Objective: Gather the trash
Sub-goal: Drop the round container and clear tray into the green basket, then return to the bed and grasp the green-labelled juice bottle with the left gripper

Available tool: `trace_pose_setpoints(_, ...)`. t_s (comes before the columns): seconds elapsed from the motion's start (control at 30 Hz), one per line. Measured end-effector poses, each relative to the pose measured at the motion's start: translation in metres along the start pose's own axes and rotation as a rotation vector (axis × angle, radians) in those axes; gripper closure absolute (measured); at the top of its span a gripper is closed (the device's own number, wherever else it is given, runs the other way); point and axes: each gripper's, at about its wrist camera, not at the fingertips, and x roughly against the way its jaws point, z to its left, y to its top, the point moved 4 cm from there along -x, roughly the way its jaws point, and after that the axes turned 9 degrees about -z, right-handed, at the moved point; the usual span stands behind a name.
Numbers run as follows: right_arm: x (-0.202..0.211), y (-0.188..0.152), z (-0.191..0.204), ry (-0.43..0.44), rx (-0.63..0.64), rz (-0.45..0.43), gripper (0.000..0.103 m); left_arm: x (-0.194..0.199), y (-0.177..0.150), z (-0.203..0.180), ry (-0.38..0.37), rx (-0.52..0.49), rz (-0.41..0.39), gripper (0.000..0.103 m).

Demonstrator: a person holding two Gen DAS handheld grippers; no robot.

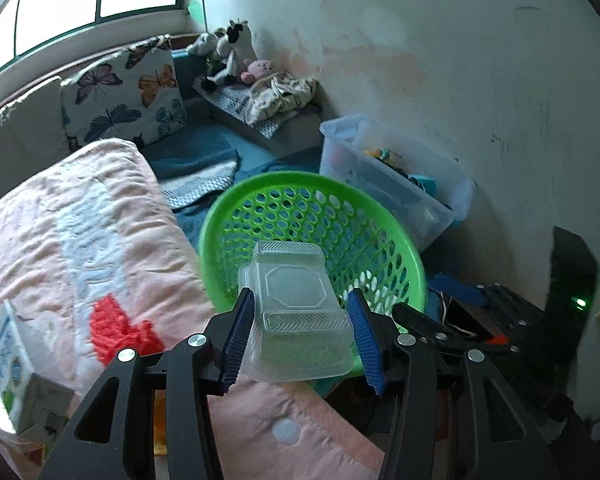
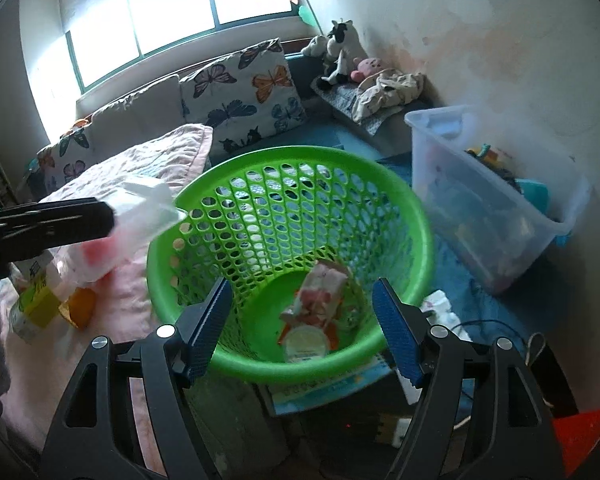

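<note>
My left gripper [image 1: 298, 308] is shut on a clear plastic food container [image 1: 296, 312] and holds it at the near rim of the green mesh basket [image 1: 260, 188]. In the right wrist view the container [image 2: 140, 216] shows blurred at the left rim of the basket [image 2: 404, 200], held by the left gripper [image 2: 112, 216]. My right gripper [image 2: 302, 300] is open and empty over the basket's near rim. Inside the basket lie a pink-and-white wrapper [image 2: 322, 284] and a round white lid [image 2: 304, 342].
A pink quilt [image 1: 80, 240] covers the bed at left, with a carton [image 1: 12, 360] on it. A clear storage bin [image 2: 492, 200] of toys stands right of the basket by the wall. A yellow-green carton [image 2: 34, 300] and an orange item [image 2: 80, 306] lie on the quilt.
</note>
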Motion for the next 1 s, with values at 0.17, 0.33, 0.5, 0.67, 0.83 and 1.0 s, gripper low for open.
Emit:
trace_pose_setpoints(0.17, 0.010, -0.006, -0.009, -0.004, -0.022, -0.003, 0.030, -0.018, -0.005, -0.004, -0.013, -0.001, 0.028, 0.056)
trace_pose_setpoints(0.33, 0.011, -0.012, -0.016, -0.003, -0.049, 0.012, 0.030, -0.031, -0.010, -0.007, -0.032, 0.003, 0.051, 0.053)
trace_pose_setpoints(0.5, 0.016, -0.014, -0.014, -0.006, -0.051, 0.011, 0.030, -0.029, -0.014, -0.007, -0.046, 0.016, 0.042, 0.046)
trace_pose_setpoints(0.67, 0.023, -0.012, -0.006, 0.010, -0.044, -0.001, 0.030, -0.003, -0.016, -0.001, -0.042, 0.029, -0.002, 0.046)
trace_pose_setpoints(0.83, 0.033, -0.012, 0.011, 0.042, -0.028, -0.013, 0.030, 0.034, -0.026, 0.012, 0.005, 0.033, -0.052, 0.046)
trace_pose_setpoints(1.0, 0.039, -0.010, 0.031, 0.077, -0.006, -0.021, 0.029, 0.065, -0.040, 0.029, 0.057, 0.037, -0.087, 0.046)
